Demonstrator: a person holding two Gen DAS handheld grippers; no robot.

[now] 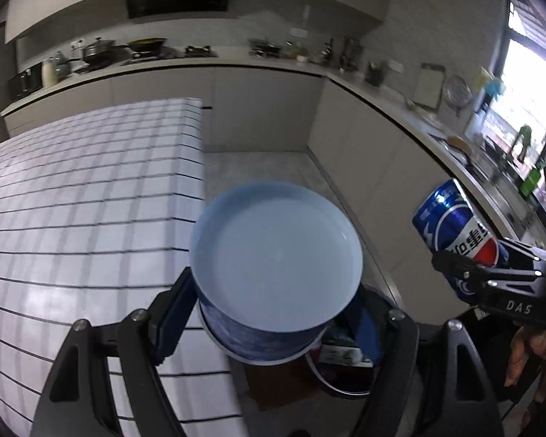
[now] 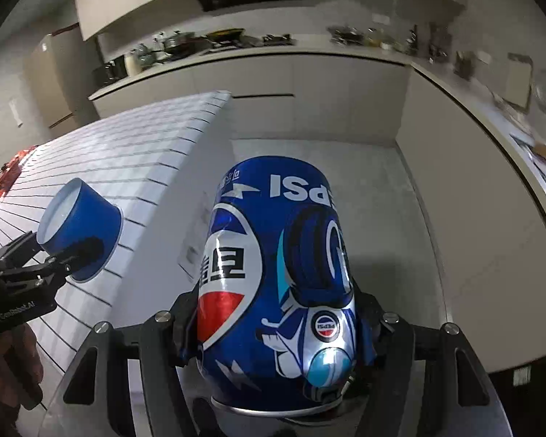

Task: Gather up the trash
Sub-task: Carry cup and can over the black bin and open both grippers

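The left gripper (image 1: 273, 313) is clamped on a blue paper cup (image 1: 276, 266); its fingers press the cup's walls from both sides. The cup's white, empty mouth faces away from the gripper, so its long axis runs forward along the fingers. Directly beneath the cup and just beyond the fingertips sits a dark bin (image 1: 349, 371) with a round rim, some rubbish visible inside. This is the relation that matters: the cup hangs over the bin's near edge, so letting go looks likely to drop it in, though the fisheye view makes exact alignment hard to judge.

The right gripper (image 2: 276, 331) is closed around a blue Pepsi can (image 2: 276, 273), gripping it near its base; the can points forward from the fingers, its printing upside down. Seen from the left gripper, the can is off to the right, raised, and farther from the bin than the cup is. The bin does not show in the right wrist view.

To the left lies a table (image 1: 72, 200) with a white grid-patterned cloth. Beyond are floor, pale cabinets and a cluttered kitchen counter (image 1: 236, 60).
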